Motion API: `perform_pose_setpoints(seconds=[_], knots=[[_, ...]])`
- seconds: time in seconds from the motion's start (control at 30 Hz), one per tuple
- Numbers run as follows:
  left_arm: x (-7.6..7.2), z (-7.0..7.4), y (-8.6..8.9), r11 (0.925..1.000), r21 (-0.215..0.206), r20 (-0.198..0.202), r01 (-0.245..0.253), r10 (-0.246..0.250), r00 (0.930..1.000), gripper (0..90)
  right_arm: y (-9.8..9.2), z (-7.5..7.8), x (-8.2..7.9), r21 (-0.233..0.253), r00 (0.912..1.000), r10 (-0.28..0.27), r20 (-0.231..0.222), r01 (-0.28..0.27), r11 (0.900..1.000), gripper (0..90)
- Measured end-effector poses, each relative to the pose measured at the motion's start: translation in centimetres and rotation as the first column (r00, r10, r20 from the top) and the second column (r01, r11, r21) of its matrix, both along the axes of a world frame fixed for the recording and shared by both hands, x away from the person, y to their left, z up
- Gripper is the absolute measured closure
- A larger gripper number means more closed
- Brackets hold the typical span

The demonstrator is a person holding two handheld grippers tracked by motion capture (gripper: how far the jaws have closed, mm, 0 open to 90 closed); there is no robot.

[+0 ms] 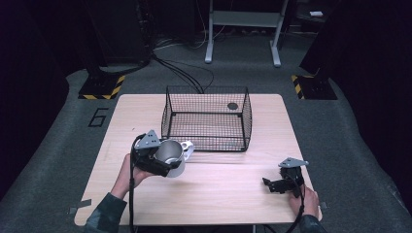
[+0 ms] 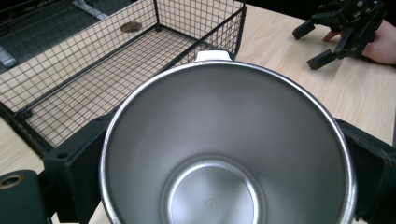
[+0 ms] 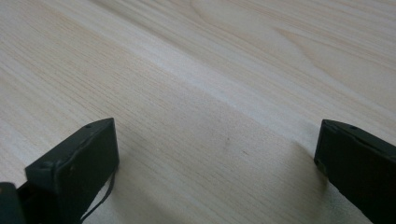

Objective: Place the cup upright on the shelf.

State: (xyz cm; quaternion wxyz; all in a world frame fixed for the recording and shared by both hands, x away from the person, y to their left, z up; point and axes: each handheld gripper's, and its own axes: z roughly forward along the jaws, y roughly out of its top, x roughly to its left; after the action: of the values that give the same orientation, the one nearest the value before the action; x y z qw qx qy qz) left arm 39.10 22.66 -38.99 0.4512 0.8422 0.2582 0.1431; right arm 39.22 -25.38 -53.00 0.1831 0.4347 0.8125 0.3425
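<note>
A shiny steel cup (image 1: 171, 154) with a white handle (image 1: 187, 145) hangs tilted just above the table's left half, in front of the basket. My left gripper (image 1: 166, 163) is shut on it, one jaw on each side of its wall. The left gripper view looks straight into the empty cup (image 2: 224, 154), handle (image 2: 212, 55) at its far rim. A black wire basket (image 1: 204, 141) stands at the table's middle back. My right gripper (image 1: 271, 185) rests open on the wood near the front right corner, with bare table between its fingers (image 3: 74, 163); the same gripper (image 2: 336, 32) is seen from the left one.
A small dark round object (image 1: 232, 106) lies in the basket's far right corner, also (image 2: 131, 26). The table (image 1: 218, 194) is light wood; beyond it are floor cables (image 1: 184, 73) and stand bases with yellow-black tape (image 1: 102, 87).
</note>
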Motion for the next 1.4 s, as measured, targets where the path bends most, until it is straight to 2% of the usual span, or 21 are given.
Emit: perform_pose_setpoints(seconds=[0.1, 0.47, 0.57, 0.7, 0.8, 0.87, 0.9, 1.1, 1.4], knots=[[0.2, 0.4, -0.5, 1.0, -0.004, 0.018, 0.004, -0.004, 0.9998, 6.2, 0.0, 0.0, 0.0, -0.001, 1.0, 0.0, -0.001, 0.0, 1.0, 0.0], [1.5, 1.8, -2.0, 0.9993, -0.014, 0.038, 0.034, -0.034, 0.9987, 6.2, 0.0, 0.0, 0.0, -0.002, 1.0, 0.0, -0.001, 0.0, 1.0, 0.0], [1.9, 2.1, -2.3, 0.9989, -0.019, 0.023, 0.044, -0.043, 0.9988, 6.2, 0.0, 0.0, 0.0, 0.0, 1.0, 0.002, 0.001, -0.002, 1.0, 0.0], [2.6, 2.5, -2.6, 0.9985, -0.026, 0.029, 0.049, -0.048, 0.9984, 6.2, 0.0, 0.0, 0.0, 0.0, 1.0, 0.002, 0.0, -0.002, 1.0, 0.0], [3.0, 2.8, -2.8, 0.9984, -0.033, 0.039, 0.045, -0.044, 0.9983, 6.2, 0.0, 0.0, 0.0, -0.001, 1.0, 0.002, 0.001, -0.002, 1.0, 0.0], [3.3, 3.0, -2.9, 0.9979, -0.042, 0.024, 0.05, -0.049, 0.9985, 6.2, 0.0, 0.0, 0.0, -0.001, 1.0, 0.002, 0.001, -0.002, 1.0, 0.0], [3.4, 3.1, -3.0, 0.9981, -0.045, 0.035, 0.042, -0.04, 0.9986, 6.2, 0.0, 0.0, 0.0, -0.003, 1.0, 0.002, -0.005, -0.002, 1.0, 0.0], [4.5, 3.7, -3.3, 0.9983, -0.05, 0.043, 0.032, -0.03, 0.9986, 6.2, 0.0, 0.0, 0.0, -0.004, 1.0, 0.003, -0.003, -0.003, 1.0, 0.0], [6.2, 4.5, -4.1, 0.9989, -0.041, 0.052, 0.021, -0.019, 0.9985, 6.2, 0.0, 0.0, 0.0, 0.0, 1.0, 0.001, 0.0, -0.001, 1.0, 0.0]])
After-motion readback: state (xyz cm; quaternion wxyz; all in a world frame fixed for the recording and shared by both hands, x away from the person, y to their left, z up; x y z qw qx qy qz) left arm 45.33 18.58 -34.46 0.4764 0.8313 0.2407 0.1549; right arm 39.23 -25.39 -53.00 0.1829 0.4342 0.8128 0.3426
